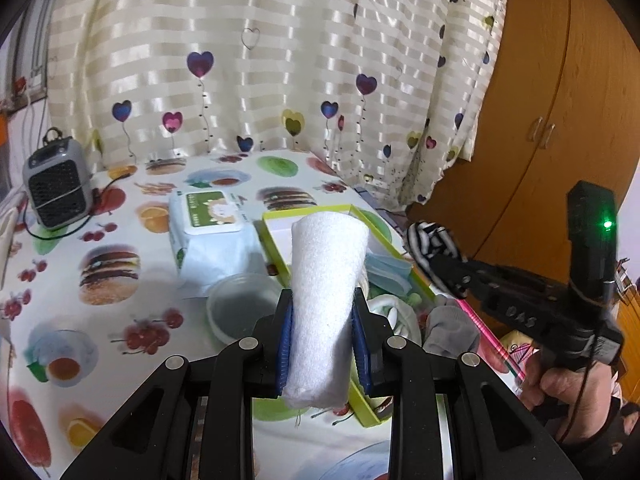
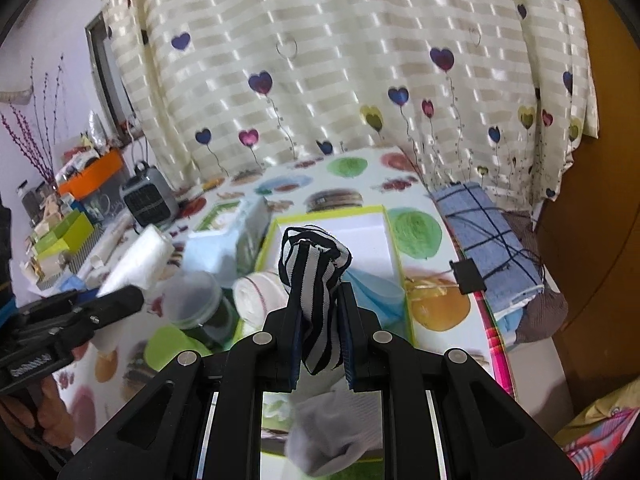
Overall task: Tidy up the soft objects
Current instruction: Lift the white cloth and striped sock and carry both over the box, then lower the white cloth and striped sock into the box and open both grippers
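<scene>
My left gripper (image 1: 322, 304) is shut on a white rolled towel (image 1: 328, 280), which stands up between the blue pads above the table. Behind the towel lies a green-rimmed white box (image 1: 308, 210) with a blue face mask (image 1: 390, 274) in it. My right gripper (image 2: 320, 300) is shut on a black-and-white striped sock (image 2: 316, 272), held over the same box (image 2: 390, 232). In the left wrist view the right gripper (image 1: 446, 262) and its striped sock (image 1: 430, 240) hang at the box's right side. The left gripper (image 2: 124, 298) with its towel (image 2: 140, 256) shows left in the right wrist view.
A wet-wipes pack (image 1: 212, 220), a clear round tub (image 1: 240, 308) and a grey heater (image 1: 58, 188) stand left of the box. A grey sock (image 1: 452, 328) lies at the table's right edge. A blue checked towel (image 2: 488, 240) hangs there too. A white roll (image 2: 260, 296) sits beside the box.
</scene>
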Motion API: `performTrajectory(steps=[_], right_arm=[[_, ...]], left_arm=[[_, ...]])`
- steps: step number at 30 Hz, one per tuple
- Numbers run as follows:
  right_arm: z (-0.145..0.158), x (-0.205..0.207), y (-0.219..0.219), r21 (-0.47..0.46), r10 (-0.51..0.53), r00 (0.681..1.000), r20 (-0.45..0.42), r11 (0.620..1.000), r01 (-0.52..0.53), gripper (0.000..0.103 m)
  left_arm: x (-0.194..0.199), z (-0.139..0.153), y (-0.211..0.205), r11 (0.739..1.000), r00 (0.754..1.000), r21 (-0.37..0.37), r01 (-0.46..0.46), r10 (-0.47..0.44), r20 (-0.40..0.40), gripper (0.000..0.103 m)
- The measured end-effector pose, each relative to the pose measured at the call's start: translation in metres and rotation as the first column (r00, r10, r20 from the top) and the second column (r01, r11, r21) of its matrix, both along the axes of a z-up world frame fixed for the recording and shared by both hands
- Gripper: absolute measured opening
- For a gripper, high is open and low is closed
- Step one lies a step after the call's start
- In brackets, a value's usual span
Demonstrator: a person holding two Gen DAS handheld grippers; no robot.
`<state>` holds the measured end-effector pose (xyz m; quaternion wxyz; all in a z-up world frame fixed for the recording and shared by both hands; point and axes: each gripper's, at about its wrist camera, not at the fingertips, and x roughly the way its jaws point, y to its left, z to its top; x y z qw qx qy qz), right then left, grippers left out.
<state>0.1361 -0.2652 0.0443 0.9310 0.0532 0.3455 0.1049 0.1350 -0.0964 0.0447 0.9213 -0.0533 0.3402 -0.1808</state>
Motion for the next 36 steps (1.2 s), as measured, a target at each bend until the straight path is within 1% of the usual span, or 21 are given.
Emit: performTrajectory(steps=[5, 8, 9, 10, 11, 12, 13, 15, 18, 22, 25, 34, 36], right_arm=[[-0.018, 0.018, -0.002, -0.026, 0.006, 0.998, -0.059, 1.0, -0.007, 0.017], [-0.03, 0.028, 0.003, -0.058, 0.029, 0.993, -0.114, 0.998, -0.036, 0.017], [-0.034, 0.03, 0.005, -0.07, 0.034, 0.991, -0.127, 0.997, -0.043, 0.018], [-0.036, 0.03, 0.006, -0.083, 0.036, 0.991, -0.132, 0.995, -0.047, 0.021], [-0.037, 0.029, 0.007, -0.085, 0.039, 0.991, -0.129, 0.995, -0.05, 0.023], [-0.036, 0.027, 0.007, -0.081, 0.043, 0.992, -0.121, 0.995, -0.053, 0.028], [-0.035, 0.025, 0.006, -0.071, 0.048, 0.993, -0.112, 0.996, -0.056, 0.036], [-0.032, 0.022, 0.003, -0.06, 0.041, 0.994, -0.099, 0.997, -0.048, 0.043], [-0.023, 0.017, -0.004, -0.046, 0.024, 0.997, -0.074, 0.999, -0.027, 0.043], [-0.007, 0.005, -0.016, -0.014, -0.009, 1.0, -0.017, 1.0, 0.009, 0.043], [-0.003, -0.001, -0.022, -0.003, -0.034, 0.999, -0.001, 0.999, 0.034, 0.043], [-0.006, -0.007, -0.043, 0.013, -0.086, 0.996, -0.003, 0.996, 0.086, 0.043], [-0.007, -0.007, -0.047, 0.017, -0.092, 0.996, -0.005, 0.996, 0.092, 0.043]], left_arm=[[0.008, -0.002, -0.009, 1.0, 1.0, 0.002, 0.01, -0.01, -0.006, 0.025], [0.012, -0.003, -0.013, 1.0, 1.0, 0.006, 0.013, -0.013, -0.012, 0.025], [0.013, -0.004, -0.014, 1.0, 1.0, 0.007, 0.015, -0.015, -0.015, 0.025], [0.014, -0.004, -0.016, 1.0, 1.0, 0.008, 0.018, -0.018, -0.017, 0.025], [0.014, -0.005, -0.017, 1.0, 1.0, 0.008, 0.021, -0.021, -0.017, 0.025], [0.015, -0.005, -0.018, 1.0, 1.0, 0.009, 0.023, -0.023, -0.018, 0.025], [0.015, -0.005, -0.02, 1.0, 1.0, 0.01, 0.025, -0.024, -0.019, 0.025], [0.016, -0.005, -0.022, 1.0, 0.999, 0.011, 0.028, -0.028, -0.021, 0.025], [0.017, -0.004, -0.026, 0.999, 0.999, 0.011, 0.033, -0.033, -0.021, 0.025], [0.018, -0.002, -0.036, 0.999, 0.999, 0.012, 0.051, -0.051, -0.018, 0.025], [0.021, -0.003, -0.048, 0.997, 0.997, 0.015, 0.077, -0.077, -0.02, 0.025], [0.044, -0.028, -0.086, 0.988, 0.986, 0.031, 0.149, -0.146, -0.077, 0.025], [0.05, -0.034, -0.092, 0.986, 0.984, 0.039, 0.16, -0.156, -0.091, 0.027]])
